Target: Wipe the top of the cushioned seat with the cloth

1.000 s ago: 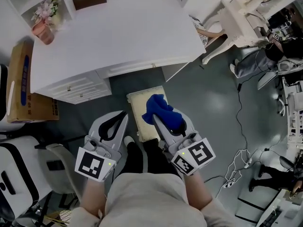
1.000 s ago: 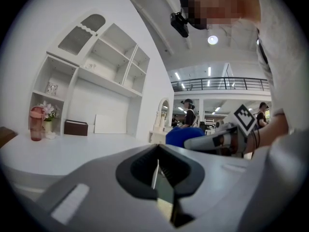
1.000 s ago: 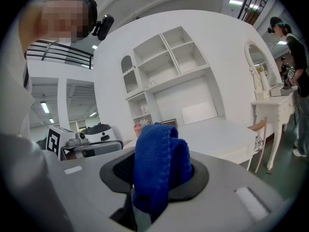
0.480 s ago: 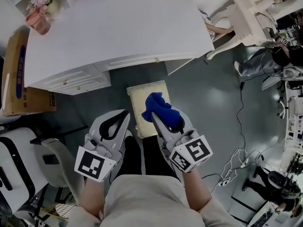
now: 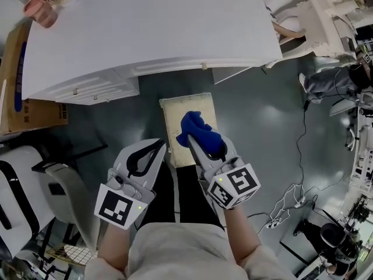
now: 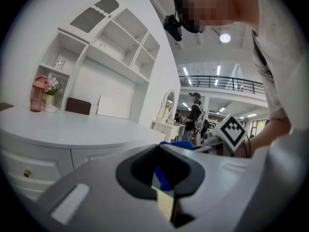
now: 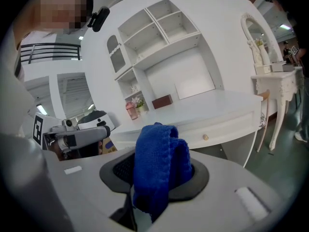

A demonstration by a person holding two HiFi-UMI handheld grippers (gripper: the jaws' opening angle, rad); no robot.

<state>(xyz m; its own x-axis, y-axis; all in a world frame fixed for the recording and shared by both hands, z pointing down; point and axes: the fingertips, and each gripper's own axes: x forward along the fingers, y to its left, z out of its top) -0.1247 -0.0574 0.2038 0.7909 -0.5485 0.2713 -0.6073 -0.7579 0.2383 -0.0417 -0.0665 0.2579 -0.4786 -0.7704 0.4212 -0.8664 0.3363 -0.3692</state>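
I held the blue cloth (image 5: 197, 130) clenched in the right tool (image 5: 201, 148) over the cushioned seat's (image 5: 176, 112) right half, left tool (image 5: 158, 146) closed and empty; wiping coverage unreadable.

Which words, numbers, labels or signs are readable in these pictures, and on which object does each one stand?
No text here can be read with certainty.
cardboard box: blue print along its top, too blurred to read.
marker cubes: black-and-white square patterns only, no letters or numbers.
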